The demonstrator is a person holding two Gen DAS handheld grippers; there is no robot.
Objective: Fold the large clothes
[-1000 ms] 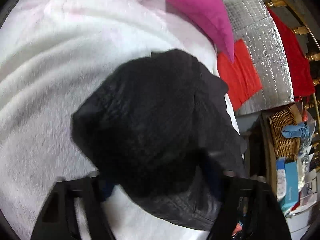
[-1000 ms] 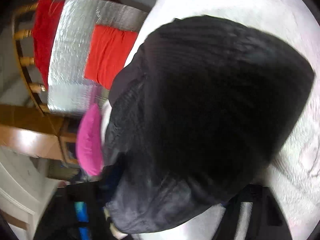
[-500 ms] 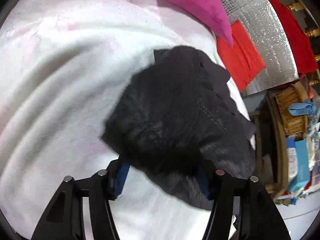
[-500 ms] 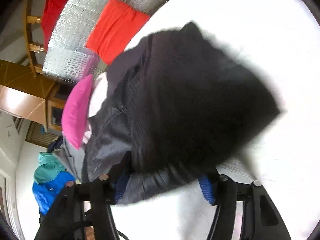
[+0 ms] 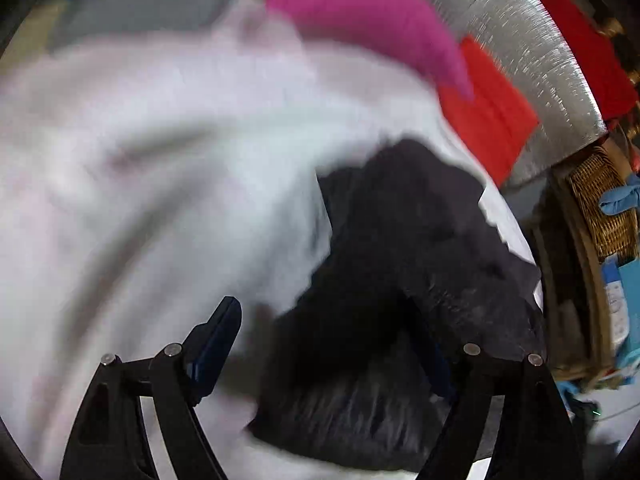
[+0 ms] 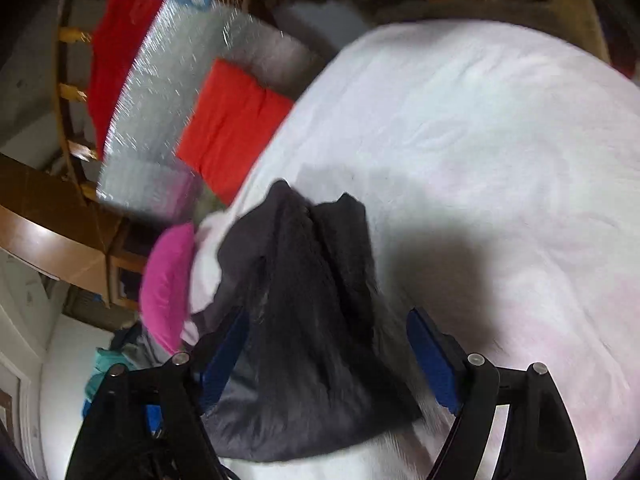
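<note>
Left wrist view puts the white blanket (image 5: 168, 184) widest, your black garment (image 5: 400, 280) bunched at its edge between the spread fingers of the left gripper (image 5: 332, 344): folding looks barely started, no flat layers yet. Right wrist view alone shows the garment draped across your right gripper (image 6: 328, 348), jaws apart too, pink cushion (image 6: 168, 280) beside, and its shadow.

Black garment (image 6: 304, 320), bunched & rumpled, lying on white bedcover (image 6: 500, 160).
</note>
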